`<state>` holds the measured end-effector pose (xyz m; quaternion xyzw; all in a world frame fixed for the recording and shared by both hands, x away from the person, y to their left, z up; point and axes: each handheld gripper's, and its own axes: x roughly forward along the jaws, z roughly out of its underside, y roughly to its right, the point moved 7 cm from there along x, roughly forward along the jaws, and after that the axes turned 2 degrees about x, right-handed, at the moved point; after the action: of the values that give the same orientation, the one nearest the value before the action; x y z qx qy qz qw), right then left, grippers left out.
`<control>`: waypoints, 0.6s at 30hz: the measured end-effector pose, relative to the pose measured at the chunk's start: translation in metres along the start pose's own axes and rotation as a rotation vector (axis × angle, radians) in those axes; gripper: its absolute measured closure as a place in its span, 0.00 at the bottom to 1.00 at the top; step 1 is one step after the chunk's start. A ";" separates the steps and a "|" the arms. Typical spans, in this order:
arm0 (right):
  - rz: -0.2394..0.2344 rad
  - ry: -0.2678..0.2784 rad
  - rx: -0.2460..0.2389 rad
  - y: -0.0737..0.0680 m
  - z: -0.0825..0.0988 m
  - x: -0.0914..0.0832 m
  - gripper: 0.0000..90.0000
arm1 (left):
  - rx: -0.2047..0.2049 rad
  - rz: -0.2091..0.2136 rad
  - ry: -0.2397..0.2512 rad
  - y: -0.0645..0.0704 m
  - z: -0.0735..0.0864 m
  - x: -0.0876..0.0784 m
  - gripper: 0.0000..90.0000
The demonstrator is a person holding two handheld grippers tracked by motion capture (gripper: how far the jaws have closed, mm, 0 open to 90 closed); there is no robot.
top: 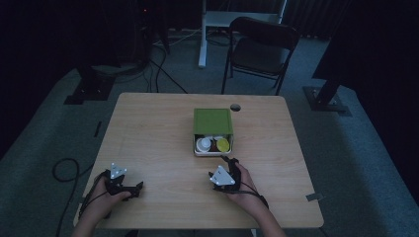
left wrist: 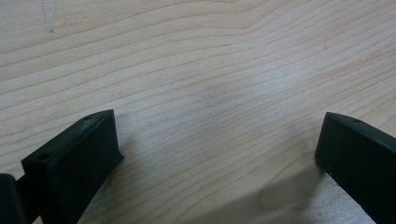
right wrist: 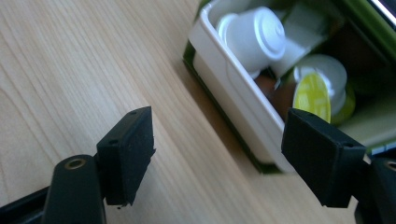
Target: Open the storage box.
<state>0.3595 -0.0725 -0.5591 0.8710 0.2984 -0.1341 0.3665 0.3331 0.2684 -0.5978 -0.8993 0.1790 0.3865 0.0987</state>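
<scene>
Left gripper (top: 129,189) rests low at the near left of the wooden table (top: 153,133), held in the person's left hand (top: 101,200); in the left gripper view its jaws stand wide apart over bare wood grain, nothing between them. A dark cable (top: 66,170) trails off the table edge to the floor at the left. Toward the middle, slightly right, sits the green box (top: 213,121), its green lid covering the far part and a white inner tray (right wrist: 233,88) drawn out toward the near side. The tray holds small capsules: a white capsule (right wrist: 254,35) at the left, brown ones in the middle, and a yellow-lidded capsule (right wrist: 312,97) at the right. No brand, label or legible writing can be made out on box, tray or capsules. Right gripper (top: 228,160), in the right hand (top: 244,190), lies just near of the tray's front edge; its jaws are parted and empty, the tray's near wall lying ahead of them, untouched. A round hole (top: 235,107) marks the table's far right.
</scene>
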 end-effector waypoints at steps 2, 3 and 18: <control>0.012 0.021 -0.044 0.001 -0.004 0.000 0.32 | 0.000 0.000 0.000 0.000 0.000 0.000 0.00; 0.012 0.021 -0.044 0.001 -0.004 0.000 0.32 | 0.000 0.000 0.000 0.000 0.000 0.000 0.00; -0.053 0.050 -0.030 0.007 -0.018 0.016 0.51 | 0.000 0.000 0.000 0.000 0.000 0.000 0.00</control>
<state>0.3760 -0.0568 -0.5500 0.8603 0.3325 -0.1177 0.3680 0.3331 0.2685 -0.5978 -0.8994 0.1792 0.3864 0.0988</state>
